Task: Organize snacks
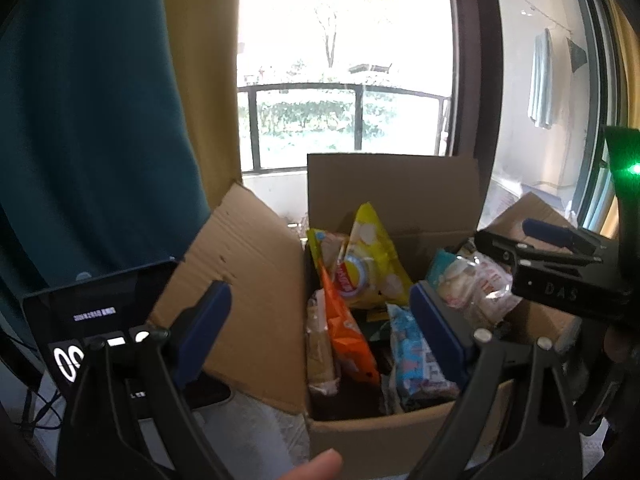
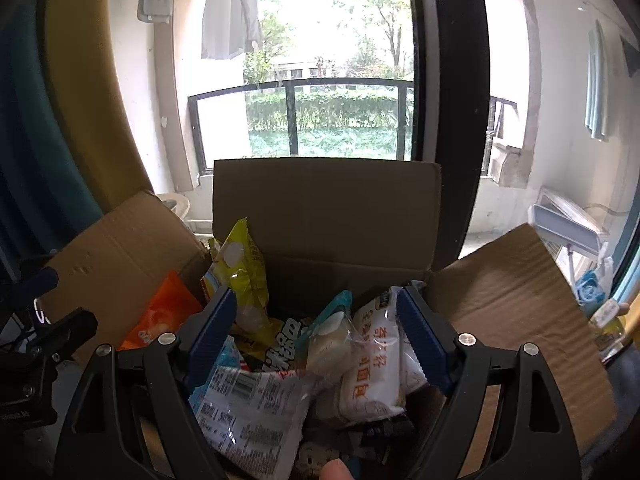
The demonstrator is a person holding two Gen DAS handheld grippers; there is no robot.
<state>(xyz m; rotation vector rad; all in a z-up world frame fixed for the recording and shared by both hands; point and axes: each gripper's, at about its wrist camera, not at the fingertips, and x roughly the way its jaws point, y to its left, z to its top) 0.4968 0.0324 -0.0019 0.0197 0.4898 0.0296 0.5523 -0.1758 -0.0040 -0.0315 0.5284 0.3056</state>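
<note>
Your left gripper (image 1: 320, 328) is wide open and holds nothing, with the box (image 1: 380, 436) of snacks ahead. A yellow bag (image 1: 370, 256) stands at the back, an orange bag (image 1: 348, 328) before it. Your right gripper (image 2: 316, 336), also wide open, hangs over the white bread pack (image 2: 374, 360).

Left black hand-held gripper with blue pads (image 1: 320, 320): jaws spread wide, nothing held. Right black hand-held gripper with blue pads (image 2: 316, 328): jaws likewise apart, empty.
</note>
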